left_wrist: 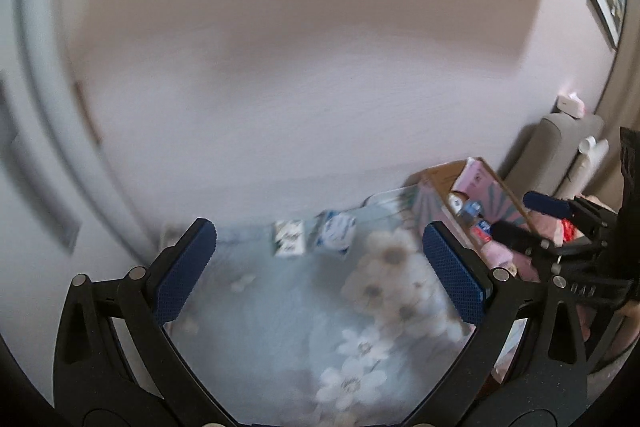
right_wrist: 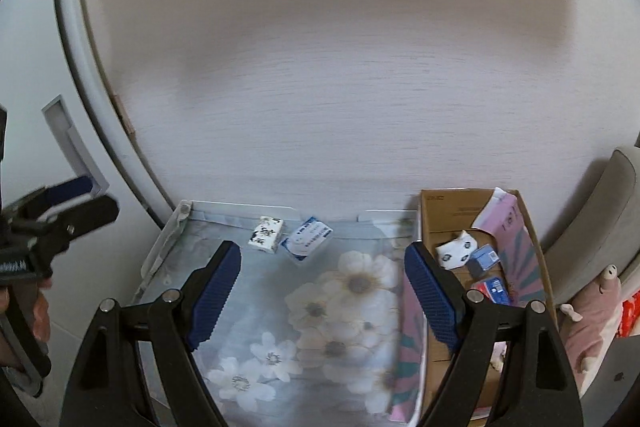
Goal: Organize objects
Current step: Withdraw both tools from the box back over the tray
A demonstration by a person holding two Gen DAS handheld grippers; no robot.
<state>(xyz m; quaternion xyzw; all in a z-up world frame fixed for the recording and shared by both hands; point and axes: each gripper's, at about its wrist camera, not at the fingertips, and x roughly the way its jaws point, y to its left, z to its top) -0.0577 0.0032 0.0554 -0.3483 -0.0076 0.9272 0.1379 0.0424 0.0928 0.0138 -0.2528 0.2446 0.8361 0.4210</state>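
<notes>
We're holding both grippers up over the floral cloth (right_wrist: 352, 307) right now, and neither one is carrying anything. Our right gripper (right_wrist: 322, 291) is sitting wide open with just the cloth showing between its blue pads (right_wrist: 214, 293). Our left gripper (left_wrist: 320, 273) is spread wide too, though its view is coming through pretty blurry.

Two small packs are lying at the far edge of the cloth near the wall: a white pack with black print (right_wrist: 266, 233) and, just beside it, a blue-and-white pack (right_wrist: 307, 237). They're well ahead of both sets of fingers.

Off to the right, touching the cloth's edge, the cardboard box (right_wrist: 444, 215) is standing open. Inside we're seeing a white patterned pack (right_wrist: 456, 253), a little blue box (right_wrist: 485, 259) and a red-and-blue pack (right_wrist: 494, 289).
</notes>
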